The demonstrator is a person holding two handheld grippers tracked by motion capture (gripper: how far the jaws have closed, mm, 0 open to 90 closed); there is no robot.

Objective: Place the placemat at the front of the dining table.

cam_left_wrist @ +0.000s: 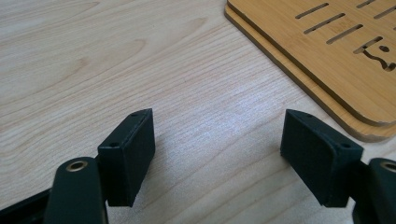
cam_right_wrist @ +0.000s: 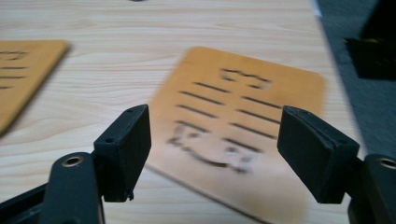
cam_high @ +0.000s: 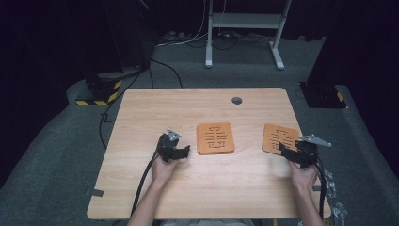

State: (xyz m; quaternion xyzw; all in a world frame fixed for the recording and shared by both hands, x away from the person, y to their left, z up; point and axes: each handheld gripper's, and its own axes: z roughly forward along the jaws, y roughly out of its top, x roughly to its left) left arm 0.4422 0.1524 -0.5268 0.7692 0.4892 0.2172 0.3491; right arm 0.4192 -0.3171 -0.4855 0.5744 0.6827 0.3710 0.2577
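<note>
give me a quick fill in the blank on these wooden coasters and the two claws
1. The middle stack is made of ____ coasters, one on top of the other.
2. The single coaster lies near the table's ____ edge in the high view.
3. The right claw has its jaws ____ with that single coaster beneath them.
4. Between the left claw's jaws lies only bare ____.

Missing words: two; right; open; table

Light wood counter (cam_high: 141, 188), grey round grommet (cam_high: 236, 100) near its far edge. Grey carpet floor (cam_high: 56, 141) around it. White metal frame (cam_high: 244, 21) beyond; yellow-black striped base (cam_high: 99, 92) far left.
</note>
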